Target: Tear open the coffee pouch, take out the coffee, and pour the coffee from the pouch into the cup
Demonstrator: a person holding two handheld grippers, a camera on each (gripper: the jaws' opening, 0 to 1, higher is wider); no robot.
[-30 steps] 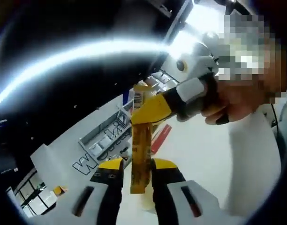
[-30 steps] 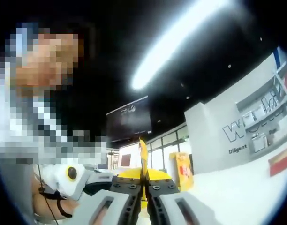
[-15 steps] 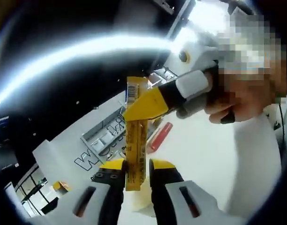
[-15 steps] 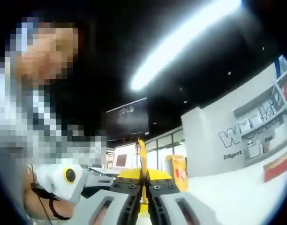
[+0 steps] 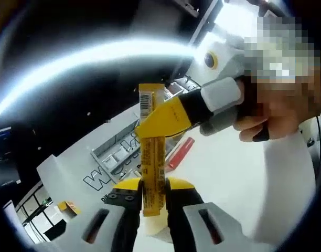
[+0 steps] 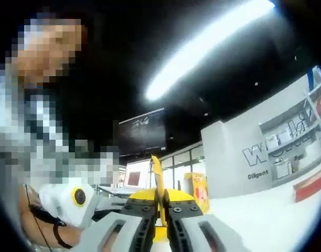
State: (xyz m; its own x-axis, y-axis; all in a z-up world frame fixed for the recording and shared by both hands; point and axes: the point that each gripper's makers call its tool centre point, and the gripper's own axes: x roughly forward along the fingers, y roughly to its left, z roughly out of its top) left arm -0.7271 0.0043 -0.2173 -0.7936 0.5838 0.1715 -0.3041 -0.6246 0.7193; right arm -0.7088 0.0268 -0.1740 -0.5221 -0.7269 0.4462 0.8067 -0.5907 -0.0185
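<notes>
In the left gripper view, the coffee pouch (image 5: 151, 157) stands in the centre of the frame as a long yellow stick, its long axis running from the bottom centre up toward the middle. The left gripper (image 5: 151, 190) rises from the bottom edge and pinches the pouch's lower end between its yellow-tipped jaws. The right gripper (image 5: 168, 116) comes in from the right side, held by a hand (image 5: 268, 113) at the upper right, and its yellow jaws are clamped across the pouch just below the top edge, where a barcode shows. So the pouch is gripped at both ends, with the top strip nearer the right gripper; a tear would probably come from pulling that upper corner sideways, across the long axis. Below the left jaws, at the bottom centre, a pale rounded shape may be the cup, though it is too hidden to be sure. Nothing shows the pouch opened yet.

In the right gripper view, the right gripper (image 6: 161, 206) sits at the bottom centre with its jaws pressed together on the thin yellow edge of the pouch (image 6: 157, 169), which pokes up between them edge-on.
</notes>
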